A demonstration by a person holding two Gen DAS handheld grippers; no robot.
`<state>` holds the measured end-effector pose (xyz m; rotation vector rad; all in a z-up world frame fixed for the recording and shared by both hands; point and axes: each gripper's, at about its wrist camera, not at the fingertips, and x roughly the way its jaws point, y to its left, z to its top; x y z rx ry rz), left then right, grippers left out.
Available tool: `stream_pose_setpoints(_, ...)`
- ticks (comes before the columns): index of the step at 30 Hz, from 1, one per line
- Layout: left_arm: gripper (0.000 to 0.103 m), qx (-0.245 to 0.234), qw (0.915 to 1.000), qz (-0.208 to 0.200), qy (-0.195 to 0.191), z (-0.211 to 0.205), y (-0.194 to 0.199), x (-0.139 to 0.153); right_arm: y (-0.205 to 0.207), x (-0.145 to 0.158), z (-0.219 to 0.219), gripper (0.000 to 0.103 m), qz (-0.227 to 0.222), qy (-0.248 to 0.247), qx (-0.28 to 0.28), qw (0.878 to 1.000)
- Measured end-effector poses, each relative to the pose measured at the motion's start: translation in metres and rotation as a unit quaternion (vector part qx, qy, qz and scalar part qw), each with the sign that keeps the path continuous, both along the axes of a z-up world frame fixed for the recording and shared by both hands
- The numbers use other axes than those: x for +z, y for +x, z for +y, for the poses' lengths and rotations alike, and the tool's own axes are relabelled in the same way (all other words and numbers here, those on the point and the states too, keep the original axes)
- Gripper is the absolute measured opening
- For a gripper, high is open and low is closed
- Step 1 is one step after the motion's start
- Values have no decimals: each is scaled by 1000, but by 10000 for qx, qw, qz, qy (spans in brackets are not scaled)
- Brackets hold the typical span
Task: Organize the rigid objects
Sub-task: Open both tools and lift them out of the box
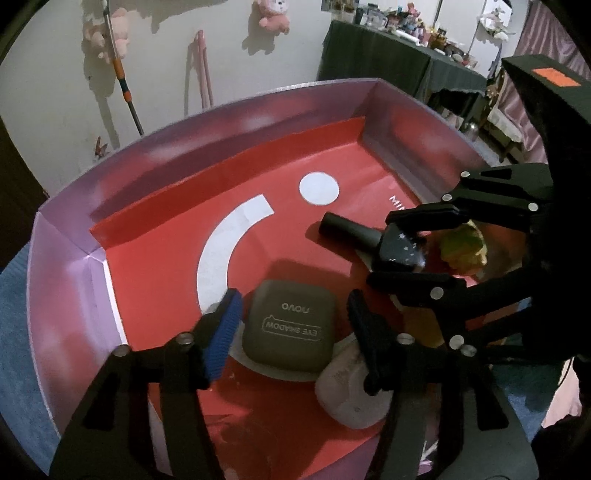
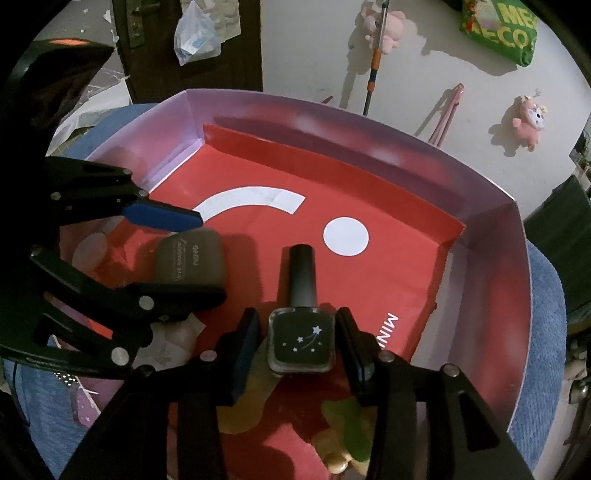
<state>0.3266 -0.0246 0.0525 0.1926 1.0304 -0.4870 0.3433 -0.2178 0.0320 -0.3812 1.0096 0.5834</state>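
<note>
A dark nail-polish bottle (image 2: 301, 328), star-printed, is laid flat on the red box floor (image 2: 388, 266), flanked without contact by the tilted-down right tool (image 2: 300, 341). The grey eyeshadow case (image 1: 290, 325) is straddled loosely by the left tool (image 1: 291, 325).

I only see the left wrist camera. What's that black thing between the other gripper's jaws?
Observer: A nail polish bottle, lying flat, with a shooting star drawn on its front.
Operator: Is it getting squeezed?
Observer: No. The jaws of the right gripper stand on either side of it, with a gap showing on each side.
Operator: Anything on the wall that I can't see?
Observer: A green bag with yellow letters, high up by the wall.
</note>
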Motion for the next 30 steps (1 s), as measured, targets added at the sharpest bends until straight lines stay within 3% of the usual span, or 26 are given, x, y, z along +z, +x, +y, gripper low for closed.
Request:
stream_pose_setpoints(4, 65, 56, 9997, -213, -65, 4, -9, 14, -4, 9, -4, 56, -109, 10, -47, 9999)
stream_pose_setpoints(10, 71, 298, 9975, -529, -350, 15, -33, 40, -18, 30, -9, 62, -335, 22, -97, 9994)
stream_pose_setpoints(19, 77, 620, 9891, -1081, -781, 24, -94, 87, -71, 84, -16, 79, -968, 210, -113, 9950)
stream_pose_setpoints(21, 87, 658, 9858, -1332, -782, 23, -114, 98, -88, 98, -19, 83, -1137, 282, -129, 9930)
stream_pose_setpoints(26, 91, 821, 9727, -2049, -713, 26, -170, 120, -135, 130, -30, 97, -1582, 584, -247, 9854)
stream_pose_setpoints(30, 97, 1194, 9511, -2793, -554, 31, -214, 127, -173, 145, -43, 103, -1916, 794, -366, 9776)
